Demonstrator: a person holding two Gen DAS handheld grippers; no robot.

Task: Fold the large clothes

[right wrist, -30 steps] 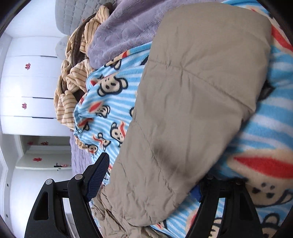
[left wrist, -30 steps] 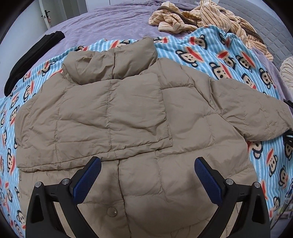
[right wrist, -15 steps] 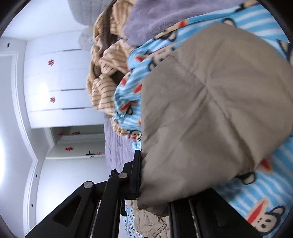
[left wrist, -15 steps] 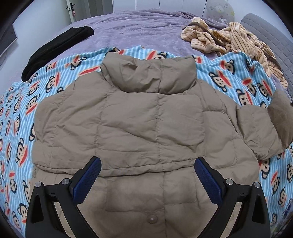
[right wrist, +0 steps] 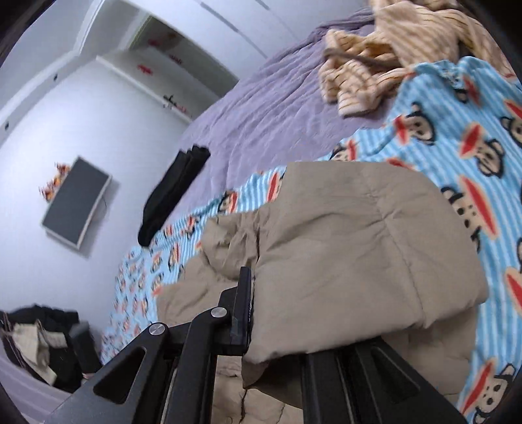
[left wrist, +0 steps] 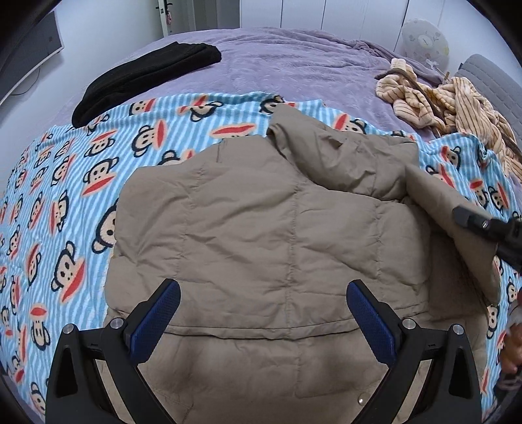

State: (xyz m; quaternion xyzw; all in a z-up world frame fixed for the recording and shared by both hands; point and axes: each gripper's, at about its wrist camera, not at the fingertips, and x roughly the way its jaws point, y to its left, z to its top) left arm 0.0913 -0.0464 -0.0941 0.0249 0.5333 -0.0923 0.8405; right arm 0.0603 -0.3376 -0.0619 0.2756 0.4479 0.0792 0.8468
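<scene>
The left tongs [left wrist: 262, 321] stand wide open above the lower back of the tan puffer jacket [left wrist: 261, 234], blue pads apart and holding nothing, the quilted cloth lying flat beneath them. The right tongs [right wrist: 277, 326] are clamped on the jacket's sleeve [right wrist: 352, 261], whose cuff end is pinched between the black fingers while the rest of the sleeve bulges up and away from them; from the left wrist view the same tongs [left wrist: 469, 221] come in at the right edge with the sleeve [left wrist: 456, 228] lifted off the bedding and carried over the jacket's right side. The jacket lies spread on a blue striped blanket with cartoon monkey faces [left wrist: 81, 195], its collar [left wrist: 332, 156] bunched at the far end and a snap button [left wrist: 360, 400] showing near the hem close to the camera. The blanket covers the near part of a bed with a purple bedspread [left wrist: 293, 65]. On the bedspread a folded black garment [left wrist: 143, 78] lies at the far left, touching the blanket's edge, and a crumpled heap of cream and brown striped clothing [left wrist: 437, 98] sits at the far right. Beyond the bed stand white wardrobe doors [left wrist: 293, 14], and the right wrist view shows a dark screen [right wrist: 76, 208] mounted on the white wall. A bit of a person's hand [left wrist: 512, 339] shows at the right margin of the left wrist view.
</scene>
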